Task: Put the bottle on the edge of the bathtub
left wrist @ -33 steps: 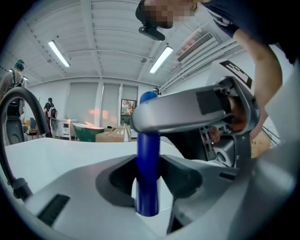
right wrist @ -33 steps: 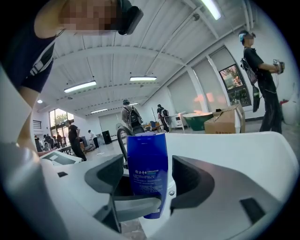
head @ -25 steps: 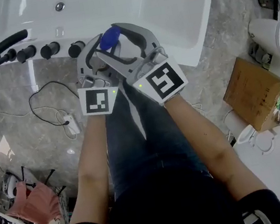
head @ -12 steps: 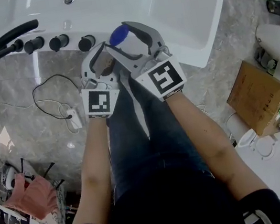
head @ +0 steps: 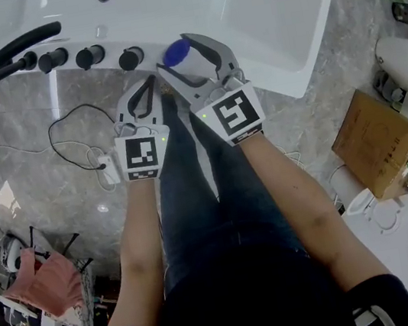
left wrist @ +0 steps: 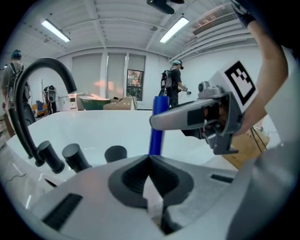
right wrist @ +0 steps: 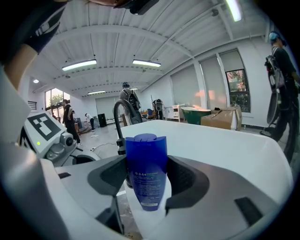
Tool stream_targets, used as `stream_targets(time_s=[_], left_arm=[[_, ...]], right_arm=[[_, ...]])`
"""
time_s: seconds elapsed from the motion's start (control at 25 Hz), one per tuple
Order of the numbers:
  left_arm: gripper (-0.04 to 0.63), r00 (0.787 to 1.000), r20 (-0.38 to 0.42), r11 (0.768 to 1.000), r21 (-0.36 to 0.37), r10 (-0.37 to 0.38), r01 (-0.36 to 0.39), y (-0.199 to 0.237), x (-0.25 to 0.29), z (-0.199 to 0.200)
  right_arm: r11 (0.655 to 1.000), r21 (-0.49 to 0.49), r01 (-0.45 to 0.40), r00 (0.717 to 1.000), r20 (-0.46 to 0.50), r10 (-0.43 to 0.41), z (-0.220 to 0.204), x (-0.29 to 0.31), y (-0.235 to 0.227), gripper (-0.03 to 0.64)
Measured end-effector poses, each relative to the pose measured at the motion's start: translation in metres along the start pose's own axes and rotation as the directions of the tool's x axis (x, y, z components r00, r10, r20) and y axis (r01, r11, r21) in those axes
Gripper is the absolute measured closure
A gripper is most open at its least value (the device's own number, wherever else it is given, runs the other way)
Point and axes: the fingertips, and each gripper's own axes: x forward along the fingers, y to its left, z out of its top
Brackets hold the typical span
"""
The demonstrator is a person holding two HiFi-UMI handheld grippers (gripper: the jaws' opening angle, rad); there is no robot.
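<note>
A blue bottle (head: 175, 50) stands upright between the jaws of my right gripper (head: 173, 55), which is shut on it over the near rim of the white bathtub (head: 282, 75). In the right gripper view the bottle (right wrist: 146, 154) fills the gap between the dark pads (right wrist: 186, 180). My left gripper (head: 149, 82) sits just left of and nearer than the bottle, with its jaws shut and nothing in them. In the left gripper view the closed tips (left wrist: 150, 160) point at the bottle (left wrist: 157, 129), held by the right gripper's finger (left wrist: 187, 117).
A black curved faucet (head: 11, 53) and several black knobs (head: 89, 57) line the tub's rim left of the bottle. A cable with a white plug (head: 103, 171) lies on the marble floor. A cardboard box (head: 375, 141) and white fixtures (head: 403, 55) stand at the right.
The left gripper's jaws have gone from wide open beside the bottle to shut, and it has drawn back a little. The right gripper still holds the bottle over the rim.
</note>
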Motion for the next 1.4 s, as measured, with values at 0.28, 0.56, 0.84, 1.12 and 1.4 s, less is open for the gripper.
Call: stream_targets(time_s=[0.28,0.56,0.84,1.12,1.4], left_arm=[[0.595,0.996,0.048,0.997,-0.030,0.076,-0.075,0.020,-0.008,0.036],[0.595,0.970,0.190,0.987,-0.090,0.150,-0.135,0.037,-0.029,0.095],[0.595,0.966,0.227,0.992,-0.056,0.119,-0.109,0.038,-0.029,0.121],[0.595,0.972,0.220,0.997,-0.027,0.082,-0.078,0.037,-0.033,0.133],[0.595,0.975,0.222,0.999,0.026,0.028,-0.034,0.034,-0.034,0.150]], right_arm=[[1.000,-0.029,0.001,1.000,0.007,0.000,-0.002,-0.003,0.006,0.341],[1.000,-0.007,-0.023,1.000,-0.017,0.023,-0.003,-0.003,0.007,0.341],[0.996,-0.067,-0.056,0.998,-0.044,0.054,-0.003,0.001,0.021,0.341],[0.993,-0.095,-0.065,0.994,-0.095,0.056,-0.008,0.007,0.026,0.341],[0.994,-0.102,-0.046,0.992,-0.122,0.033,-0.006,-0.003,0.027,0.339]])
